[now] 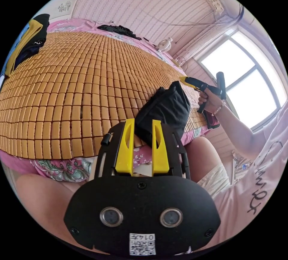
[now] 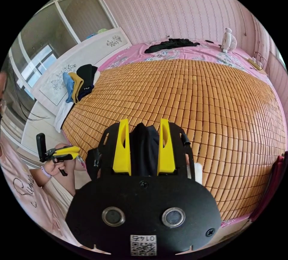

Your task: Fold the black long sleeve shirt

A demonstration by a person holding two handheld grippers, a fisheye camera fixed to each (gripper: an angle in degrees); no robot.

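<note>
Jaws of both grippers pinch the black long sleeve shirt: left gripper and right gripper hold it bunched, dark folds hanging above the near edge of the bamboo mat.

You stand at the near edge of the bed, whose mat covers most of its top. The shirt hangs bunched above the mat's near edge, between your two grippers: the left gripper grips its lower end, the right gripper its upper end. A pile of clothes lies at the mat's left edge, against the headboard. A dark garment lies along the far edge, beyond the mat. A fan stands at the far right corner. The window lies to your right.
</note>
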